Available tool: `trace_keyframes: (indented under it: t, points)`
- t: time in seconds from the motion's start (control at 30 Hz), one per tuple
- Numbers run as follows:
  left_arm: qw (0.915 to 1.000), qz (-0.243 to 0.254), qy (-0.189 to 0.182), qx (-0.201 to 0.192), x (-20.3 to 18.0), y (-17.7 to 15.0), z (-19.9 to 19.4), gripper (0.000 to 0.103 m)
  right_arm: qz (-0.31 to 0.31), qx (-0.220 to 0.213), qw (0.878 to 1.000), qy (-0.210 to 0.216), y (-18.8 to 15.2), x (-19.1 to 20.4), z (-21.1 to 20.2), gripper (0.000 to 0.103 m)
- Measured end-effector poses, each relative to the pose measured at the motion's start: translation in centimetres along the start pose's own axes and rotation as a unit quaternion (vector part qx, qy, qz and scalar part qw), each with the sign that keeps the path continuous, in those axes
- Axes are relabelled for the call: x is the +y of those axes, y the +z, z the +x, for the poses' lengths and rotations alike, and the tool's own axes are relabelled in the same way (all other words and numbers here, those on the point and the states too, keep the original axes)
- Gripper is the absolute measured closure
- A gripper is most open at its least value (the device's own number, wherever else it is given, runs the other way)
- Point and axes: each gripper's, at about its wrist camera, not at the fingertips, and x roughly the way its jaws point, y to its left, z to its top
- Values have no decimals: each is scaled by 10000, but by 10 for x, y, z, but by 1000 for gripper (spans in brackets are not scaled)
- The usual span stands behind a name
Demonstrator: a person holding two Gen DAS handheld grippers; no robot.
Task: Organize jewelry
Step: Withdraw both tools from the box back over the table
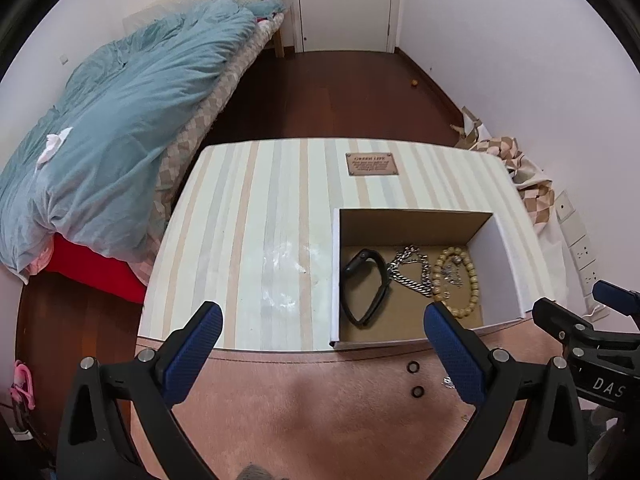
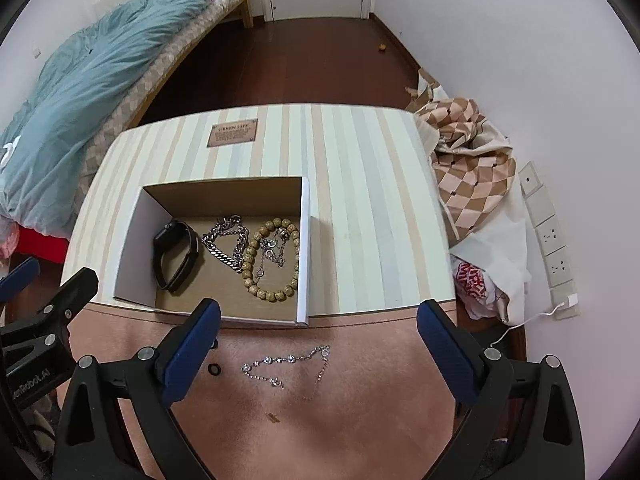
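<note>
An open cardboard box (image 1: 508, 264) (image 2: 132, 232) sits on a striped surface. It holds a black smartwatch (image 1: 364, 286) (image 2: 176, 254), a silver chain (image 1: 412, 270) (image 2: 224, 242) and a beige bead bracelet (image 1: 460, 280) (image 2: 272, 256) with a thin silver piece on it. On the pink mat in front lie two small black rings (image 1: 413, 367) (image 1: 418, 391), one also in the right wrist view (image 2: 215, 369), and a thin jewelled silver bracelet (image 2: 292, 366). My left gripper (image 1: 320, 356) is open and empty above the mat, left of the rings. My right gripper (image 2: 318, 354) is open and empty above the thin bracelet.
A pink mat (image 2: 300, 432) covers the near surface, the striped box top (image 1: 256, 220) behind it bears a brown label (image 1: 372, 164). A bed with a teal duvet (image 1: 120, 120) is at the left. Checked cloth (image 2: 468, 168) and wall sockets (image 2: 552, 240) are at the right.
</note>
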Motion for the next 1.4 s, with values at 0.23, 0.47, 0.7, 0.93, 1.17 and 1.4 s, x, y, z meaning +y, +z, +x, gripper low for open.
trace_keyframes:
  t: [0.23, 0.47, 0.7, 0.93, 1.17, 1.4]
  points:
    - [9995, 28, 14, -301, -6, -5, -42, 0, 1, -454, 9990, 9, -7, -1, -49, 3]
    - [9979, 4, -88, -636, -8, -14, -90, 0, 43, -854, 9963, 69, -21, -2, -97, 3]
    - [9967, -36, -96, -803, -6, -24, -121, 0, 68, -1178, 9930, 56, -35, -5, -138, 3]
    - [9954, -149, 25, -948, -6, -33, -141, 0, 185, -1298, 9912, 178, -46, -9, -159, 3]
    - [9950, -211, 303, -923, -9, -47, -115, 0, 556, -875, 9939, 367, -61, -28, -121, 3]
    - [9972, -306, 639, -231, -3, -76, -41, 0, 885, -51, 9945, 564, -90, -49, -27, 22]
